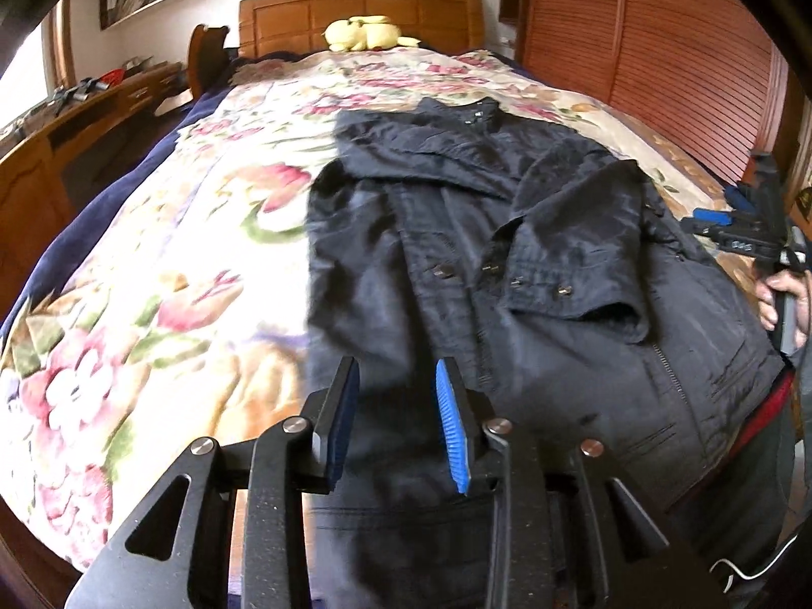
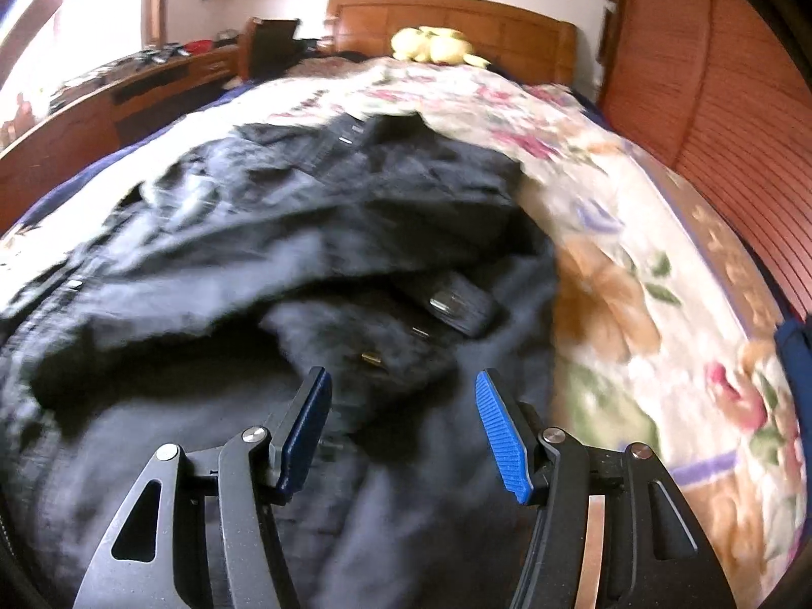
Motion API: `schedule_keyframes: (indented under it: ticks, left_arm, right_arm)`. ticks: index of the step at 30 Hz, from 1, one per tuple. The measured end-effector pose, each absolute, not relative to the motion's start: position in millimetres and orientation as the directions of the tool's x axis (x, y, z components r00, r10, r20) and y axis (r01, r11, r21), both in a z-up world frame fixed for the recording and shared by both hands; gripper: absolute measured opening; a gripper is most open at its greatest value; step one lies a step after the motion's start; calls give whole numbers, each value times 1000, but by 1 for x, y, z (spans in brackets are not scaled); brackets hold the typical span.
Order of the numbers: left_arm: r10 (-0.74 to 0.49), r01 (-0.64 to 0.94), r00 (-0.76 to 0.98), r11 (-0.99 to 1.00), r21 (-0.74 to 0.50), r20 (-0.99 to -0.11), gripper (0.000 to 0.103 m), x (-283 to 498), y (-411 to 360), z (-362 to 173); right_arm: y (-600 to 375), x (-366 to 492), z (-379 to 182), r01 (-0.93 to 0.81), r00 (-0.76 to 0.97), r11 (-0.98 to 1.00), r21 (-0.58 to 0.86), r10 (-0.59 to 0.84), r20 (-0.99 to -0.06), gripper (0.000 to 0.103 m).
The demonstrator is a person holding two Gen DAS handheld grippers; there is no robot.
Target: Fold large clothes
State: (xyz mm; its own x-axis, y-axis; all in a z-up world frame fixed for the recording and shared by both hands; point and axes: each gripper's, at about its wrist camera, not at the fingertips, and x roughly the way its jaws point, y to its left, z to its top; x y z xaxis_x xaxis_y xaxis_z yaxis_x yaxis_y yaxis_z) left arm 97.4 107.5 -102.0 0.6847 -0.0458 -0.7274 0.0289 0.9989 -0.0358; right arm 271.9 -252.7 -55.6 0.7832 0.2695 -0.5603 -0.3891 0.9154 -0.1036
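Observation:
A dark blue-black jacket [image 1: 431, 233] lies flat on the floral bedspread [image 1: 177, 254], collar toward the headboard, both sleeves folded in over its front; the nearer one ends in a snap-studded cuff [image 1: 573, 279]. My left gripper [image 1: 397, 370] hovers over the jacket's near hem, open, with nothing between its blue pads. My right gripper [image 2: 402, 380] is open above the jacket [image 2: 254, 254] near its right side, also with nothing in it. In the left wrist view the right gripper [image 1: 736, 226] shows at the right edge, held by a hand [image 1: 781, 299].
A yellow plush toy [image 1: 365, 33] sits by the wooden headboard [image 1: 355, 5]. A wooden desk [image 1: 76, 116] with clutter runs along the left of the bed. Slatted wardrobe doors [image 1: 660, 51] stand close on the right. The bedspread [image 2: 634, 254] extends to the right of the jacket.

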Motion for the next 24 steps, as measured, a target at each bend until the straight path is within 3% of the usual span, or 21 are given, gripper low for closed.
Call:
schedule_keyframes:
  ticks: [10,24]
  left_arm:
    - [-72,13,688,996,-86,-723,32,94,138,-117]
    - [-110,62,696,994,-93,-709,33,85,153,-118]
  right_arm:
    - [-161,240,-60,-600,621,799,30,489,-613,61]
    - [-108,231,-87,-630,548,774,63,500,-671,58]
